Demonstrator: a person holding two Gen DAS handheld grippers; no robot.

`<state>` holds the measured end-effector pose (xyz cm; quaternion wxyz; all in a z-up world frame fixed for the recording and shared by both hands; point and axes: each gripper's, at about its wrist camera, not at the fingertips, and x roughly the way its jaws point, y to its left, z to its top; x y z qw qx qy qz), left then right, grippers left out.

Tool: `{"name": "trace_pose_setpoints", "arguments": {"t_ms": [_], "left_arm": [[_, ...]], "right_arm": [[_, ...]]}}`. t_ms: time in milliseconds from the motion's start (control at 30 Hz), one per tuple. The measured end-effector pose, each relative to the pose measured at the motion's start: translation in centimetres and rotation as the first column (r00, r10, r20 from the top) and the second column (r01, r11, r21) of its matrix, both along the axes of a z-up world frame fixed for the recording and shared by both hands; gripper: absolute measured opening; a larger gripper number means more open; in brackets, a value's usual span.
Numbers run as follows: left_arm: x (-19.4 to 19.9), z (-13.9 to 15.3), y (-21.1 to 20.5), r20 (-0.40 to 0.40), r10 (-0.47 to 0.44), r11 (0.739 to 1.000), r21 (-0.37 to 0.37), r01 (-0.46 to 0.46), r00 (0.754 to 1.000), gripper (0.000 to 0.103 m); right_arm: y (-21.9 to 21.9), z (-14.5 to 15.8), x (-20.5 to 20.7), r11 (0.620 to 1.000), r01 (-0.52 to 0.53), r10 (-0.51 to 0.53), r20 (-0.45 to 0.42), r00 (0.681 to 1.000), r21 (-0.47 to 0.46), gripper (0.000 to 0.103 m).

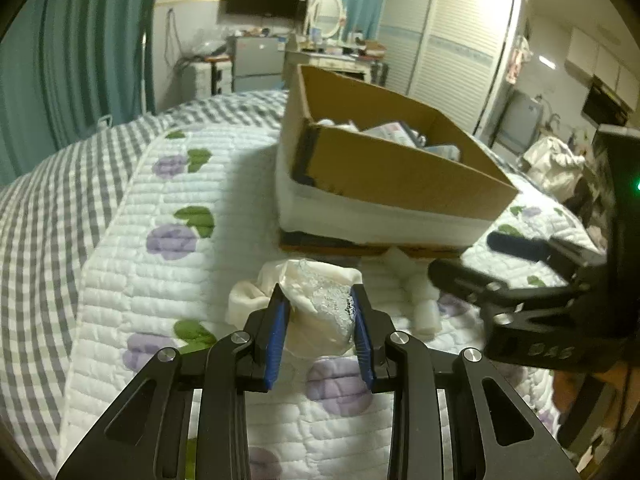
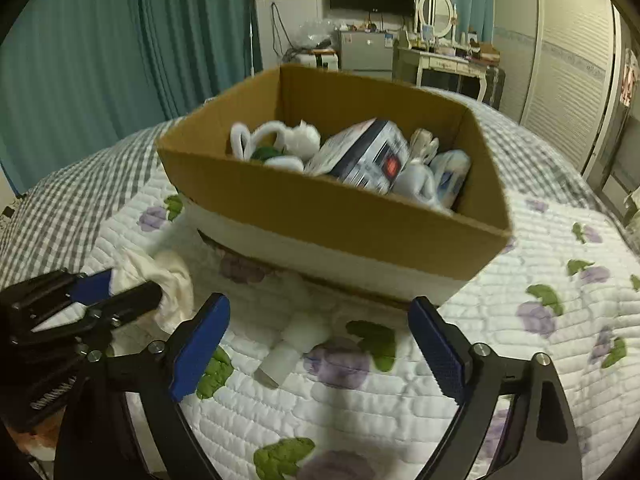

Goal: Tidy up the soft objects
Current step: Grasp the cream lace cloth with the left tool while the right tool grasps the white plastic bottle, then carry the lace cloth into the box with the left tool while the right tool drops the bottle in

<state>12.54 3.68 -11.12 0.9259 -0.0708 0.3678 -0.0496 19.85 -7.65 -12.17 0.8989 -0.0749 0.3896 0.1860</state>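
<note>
The left tool [image 1: 319, 322], low in the centre of the left wrist view, is clamping a bunched white lace-trimmed cloth [image 1: 316, 300] between its blue pads, just above the floral quilt [image 1: 132, 240]. This looks like the pick-up step. Next it likely needs lifting over the near wall of the cardboard box [image 2: 320, 208], mid-frame in the right wrist view, and letting go among the plush toys.

The right tool [image 2: 320, 344] is hanging spread wide and empty over a small white roll [image 2: 296, 344] lying on the quilt. The box floor is hidden, and the roll is too blurred to identify.
</note>
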Motion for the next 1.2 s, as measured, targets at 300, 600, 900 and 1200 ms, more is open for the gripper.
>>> {"name": "trace_pose_setpoints", "arguments": {"t_ms": [300,600,900,1200], "left_arm": [[0.4,-0.2,0.5,-0.011,0.009,1.0,-0.009,-0.009,1.0,0.029],[-0.5,0.3,-0.2,0.007,-0.014,1.0,0.017,0.014,1.0,0.029],[-3.6,2.1,-2.2,0.036,-0.065,0.995,0.072,0.063,0.997,0.029],[-6.4,6.4,-4.8,0.103,-0.102,0.988,0.128,0.089,0.989,0.029]], "right_arm": [[1.6,-3.8,1.8,0.998,-0.022,0.018,-0.085,0.996,-0.053,0.054],[1.6,-2.9,0.1,0.997,-0.064,0.062,-0.06,0.996,-0.036,0.031],[0.1,0.0,-4.0,0.995,-0.096,0.096,0.001,0.995,-0.002,0.03],[-2.9,5.4,-8.3,0.993,-0.113,0.111,0.105,0.988,0.018,0.03]]}}
